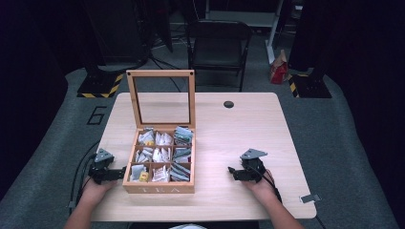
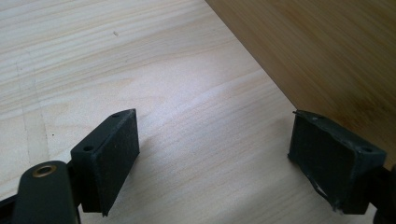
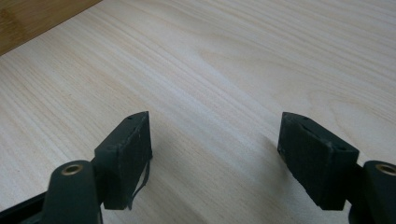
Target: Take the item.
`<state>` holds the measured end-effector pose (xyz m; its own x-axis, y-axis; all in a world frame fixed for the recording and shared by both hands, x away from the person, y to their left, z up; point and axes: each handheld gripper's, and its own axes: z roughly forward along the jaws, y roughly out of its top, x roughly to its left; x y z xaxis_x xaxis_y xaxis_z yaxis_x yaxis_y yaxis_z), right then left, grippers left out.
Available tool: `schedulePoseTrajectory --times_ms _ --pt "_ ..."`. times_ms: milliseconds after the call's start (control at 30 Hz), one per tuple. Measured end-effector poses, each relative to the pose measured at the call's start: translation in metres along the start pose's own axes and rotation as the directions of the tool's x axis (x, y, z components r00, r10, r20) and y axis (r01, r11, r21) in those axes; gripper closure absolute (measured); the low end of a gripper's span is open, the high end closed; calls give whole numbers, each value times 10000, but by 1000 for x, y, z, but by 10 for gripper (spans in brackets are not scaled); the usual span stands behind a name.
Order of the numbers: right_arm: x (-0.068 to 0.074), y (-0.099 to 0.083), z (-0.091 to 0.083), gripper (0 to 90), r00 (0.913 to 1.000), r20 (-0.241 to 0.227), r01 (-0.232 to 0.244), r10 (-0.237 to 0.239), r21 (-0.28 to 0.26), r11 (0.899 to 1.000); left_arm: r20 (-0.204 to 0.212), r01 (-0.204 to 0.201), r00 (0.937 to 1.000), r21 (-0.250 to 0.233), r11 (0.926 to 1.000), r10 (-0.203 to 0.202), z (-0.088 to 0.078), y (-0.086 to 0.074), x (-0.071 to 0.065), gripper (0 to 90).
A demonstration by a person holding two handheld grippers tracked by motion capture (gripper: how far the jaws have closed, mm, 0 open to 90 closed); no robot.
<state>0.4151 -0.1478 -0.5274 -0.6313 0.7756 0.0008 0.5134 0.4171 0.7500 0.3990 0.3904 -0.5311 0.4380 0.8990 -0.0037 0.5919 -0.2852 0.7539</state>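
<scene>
Here both hands lie low on the table, forearms coming from its near edge. The left gripper (image 1: 116, 172) sits just beside the open tea box (image 1: 160, 187), jaws wide, empty. The right gripper (image 1: 232, 172), well apart from the box on its other side, gapes wide too, holding nothing.

Pale wood table (image 1: 248, 129) on grey carpet (image 1: 57, 143), black folding chair (image 1: 217, 45) behind it, yellow-black striped stand bases (image 1: 100, 86) at both sides, dark room beyond.
</scene>
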Motion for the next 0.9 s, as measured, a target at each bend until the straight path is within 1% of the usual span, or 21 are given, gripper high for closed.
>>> schedulePoseTrajectory --times_ms 800,900 --pt "0 0 0 252 10000 -22 0 0 -13 10000 0 -1 10000 2 10000 1 0 0 0 156" --pt "0 1 -1 289 10000 -50 39 -39 65 10000 2 2 10000 2 10000 -2 0 0 0 156"
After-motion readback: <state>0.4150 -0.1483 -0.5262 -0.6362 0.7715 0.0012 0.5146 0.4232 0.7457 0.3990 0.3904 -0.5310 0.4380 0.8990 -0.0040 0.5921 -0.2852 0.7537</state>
